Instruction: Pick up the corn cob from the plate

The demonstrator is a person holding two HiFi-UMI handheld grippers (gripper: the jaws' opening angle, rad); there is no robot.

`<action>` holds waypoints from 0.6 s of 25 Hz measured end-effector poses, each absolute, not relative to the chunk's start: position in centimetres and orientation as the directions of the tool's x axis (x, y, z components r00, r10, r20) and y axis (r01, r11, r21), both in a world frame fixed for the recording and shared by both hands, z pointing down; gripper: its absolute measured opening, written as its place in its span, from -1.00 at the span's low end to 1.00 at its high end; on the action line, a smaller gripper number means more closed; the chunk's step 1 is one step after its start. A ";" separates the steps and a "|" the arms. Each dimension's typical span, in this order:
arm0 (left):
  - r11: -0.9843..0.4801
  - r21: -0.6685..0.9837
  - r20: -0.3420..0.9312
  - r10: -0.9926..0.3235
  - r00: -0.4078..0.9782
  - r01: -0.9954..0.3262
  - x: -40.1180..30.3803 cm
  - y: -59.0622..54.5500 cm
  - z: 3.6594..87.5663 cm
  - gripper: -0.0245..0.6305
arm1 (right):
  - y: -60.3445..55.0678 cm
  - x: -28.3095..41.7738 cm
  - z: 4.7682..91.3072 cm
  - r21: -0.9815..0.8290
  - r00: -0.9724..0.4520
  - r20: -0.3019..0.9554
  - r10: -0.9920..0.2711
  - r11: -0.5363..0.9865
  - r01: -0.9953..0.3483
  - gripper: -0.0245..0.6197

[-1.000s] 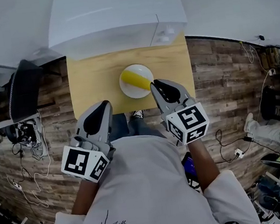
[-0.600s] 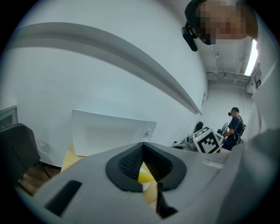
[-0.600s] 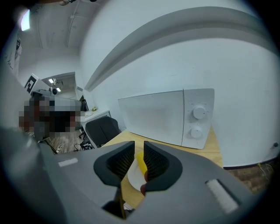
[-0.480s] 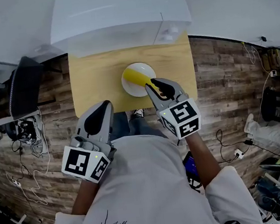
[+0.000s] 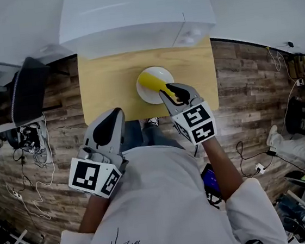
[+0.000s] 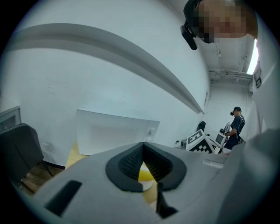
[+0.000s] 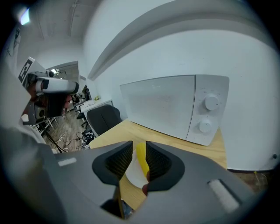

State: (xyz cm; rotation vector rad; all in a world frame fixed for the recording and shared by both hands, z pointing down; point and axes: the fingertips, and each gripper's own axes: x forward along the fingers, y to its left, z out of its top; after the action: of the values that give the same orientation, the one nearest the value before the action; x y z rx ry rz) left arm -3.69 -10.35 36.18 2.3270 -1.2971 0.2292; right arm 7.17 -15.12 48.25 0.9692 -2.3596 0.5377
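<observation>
One corn cob (image 5: 150,81) is lying on one white plate (image 5: 160,72) on the bench (image 5: 104,86), with one microwave (image 5: 129,17) at 12 o'clock. The right hand-held gripper (image 5: 167,89) at 5 o'clock has just been opening, and the cob is sitting loose between its jaws. The left hand-held gripper (image 5: 119,110) at 7 o'clock is sitting closed.

The corn cob (image 5: 150,81) is yellow, the plate (image 5: 146,95) white, the table (image 5: 104,86) pale wood.
</observation>
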 end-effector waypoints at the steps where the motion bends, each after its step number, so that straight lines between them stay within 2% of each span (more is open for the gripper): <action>1: -0.445 0.314 0.360 -0.762 0.539 -0.839 -3.8 -10.4 36.1 -0.94 | -15.2 7.1 48.5 -0.152 -0.601 0.611 -0.515 0.669 -0.728 -0.59; 15: -0.434 0.313 0.370 -0.764 0.529 -0.845 -4.3 -10.7 36.4 -0.94 | -15.8 6.6 51.5 -0.152 -0.582 0.676 -0.452 0.687 -0.710 -0.50</action>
State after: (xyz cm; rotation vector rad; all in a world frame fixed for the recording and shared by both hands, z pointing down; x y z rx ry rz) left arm -4.26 -10.70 36.39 2.3116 -1.3101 0.2367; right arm 6.56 -15.78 51.49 0.8878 -2.2841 0.5501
